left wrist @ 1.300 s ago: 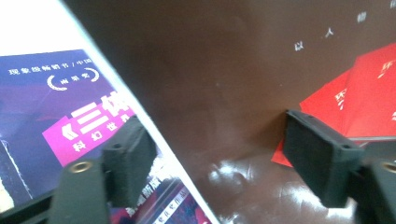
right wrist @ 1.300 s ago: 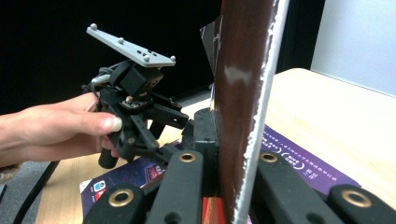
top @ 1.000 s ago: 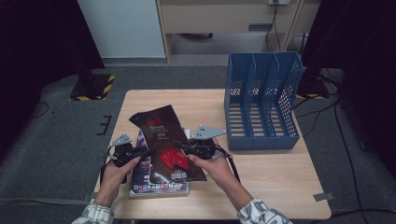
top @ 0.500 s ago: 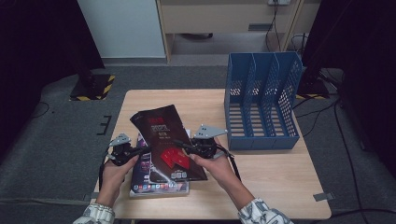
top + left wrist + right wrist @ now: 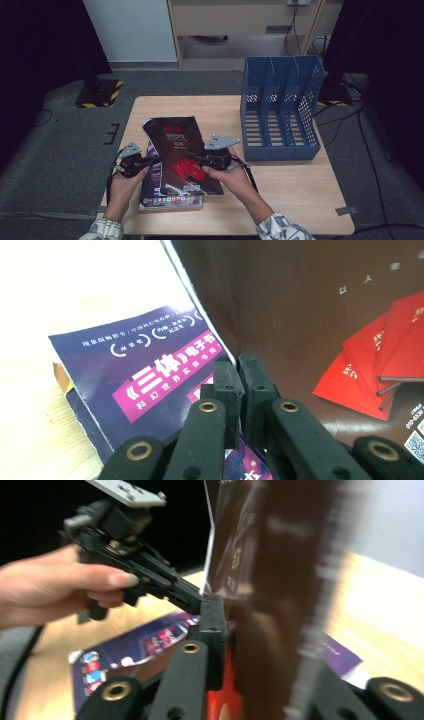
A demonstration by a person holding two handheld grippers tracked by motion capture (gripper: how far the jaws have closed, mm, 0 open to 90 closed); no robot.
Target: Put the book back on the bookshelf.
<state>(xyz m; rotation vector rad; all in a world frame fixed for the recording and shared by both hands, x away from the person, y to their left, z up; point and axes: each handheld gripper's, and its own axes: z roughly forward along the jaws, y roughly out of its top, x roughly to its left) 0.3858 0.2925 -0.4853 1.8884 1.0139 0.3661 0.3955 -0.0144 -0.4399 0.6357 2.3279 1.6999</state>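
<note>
A dark brown magazine [image 5: 177,145] with red books on its cover lies tilted over a purple book [image 5: 150,192] on the table. My left gripper [image 5: 154,161] is at the magazine's left edge. In the left gripper view its jaws [image 5: 238,365] are shut on that white page edge of the magazine [image 5: 300,300]. My right gripper [image 5: 192,157] reaches in from the right. In its own view the magazine [image 5: 280,580] stands blurred between its jaws, which have just been opening. A thin gap shows beside the left pad [image 5: 212,630]. The other jaw is hidden behind the cover.
A blue file rack [image 5: 280,110] with several upright slots stands at the table's back right. The wooden table [image 5: 290,200] has bare room in front of the rack. Its left edge lies just beside my left hand.
</note>
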